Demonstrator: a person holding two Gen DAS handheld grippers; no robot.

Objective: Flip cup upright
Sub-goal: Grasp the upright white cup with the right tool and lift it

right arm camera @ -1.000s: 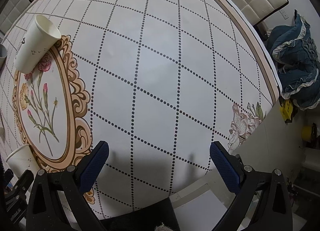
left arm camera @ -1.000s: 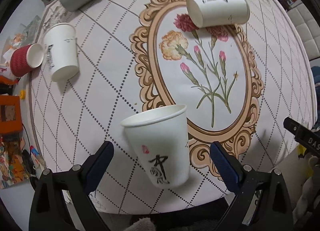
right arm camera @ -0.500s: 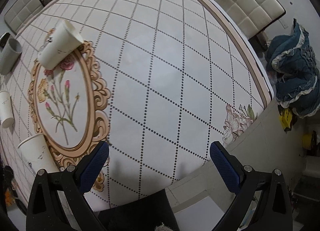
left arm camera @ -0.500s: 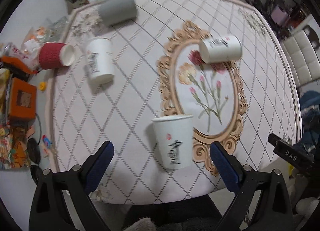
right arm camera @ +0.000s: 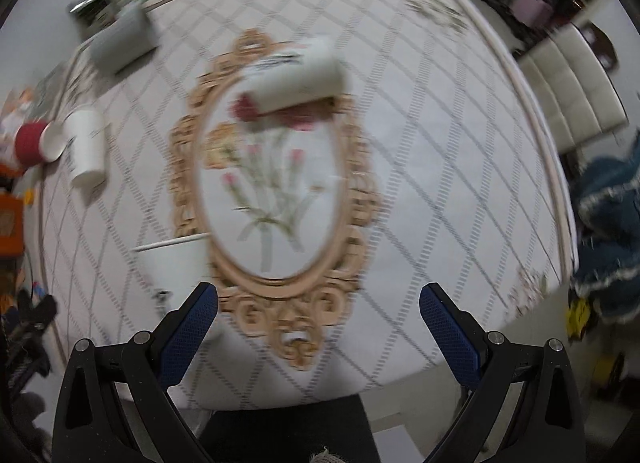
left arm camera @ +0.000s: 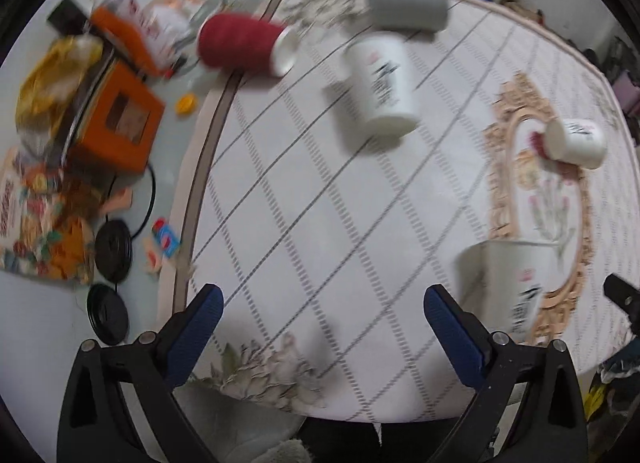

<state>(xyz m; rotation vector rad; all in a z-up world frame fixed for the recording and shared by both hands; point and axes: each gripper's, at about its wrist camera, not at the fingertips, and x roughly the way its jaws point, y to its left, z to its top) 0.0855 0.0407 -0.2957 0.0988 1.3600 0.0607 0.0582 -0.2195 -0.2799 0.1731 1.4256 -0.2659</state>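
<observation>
White paper cup (left arm camera: 516,283) stands upright on patterned tablecloth (left arm camera: 320,223).

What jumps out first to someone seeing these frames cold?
Paper cups scattered over the floral tablecloth: one upright white cup at the ornate oval frame's near edge, while a white cup, a red cup and a grey cup lie tipped over further back, and another white cup lies across the frame's far end. Both hand-held grippers, left and right, hover open and empty.
</observation>
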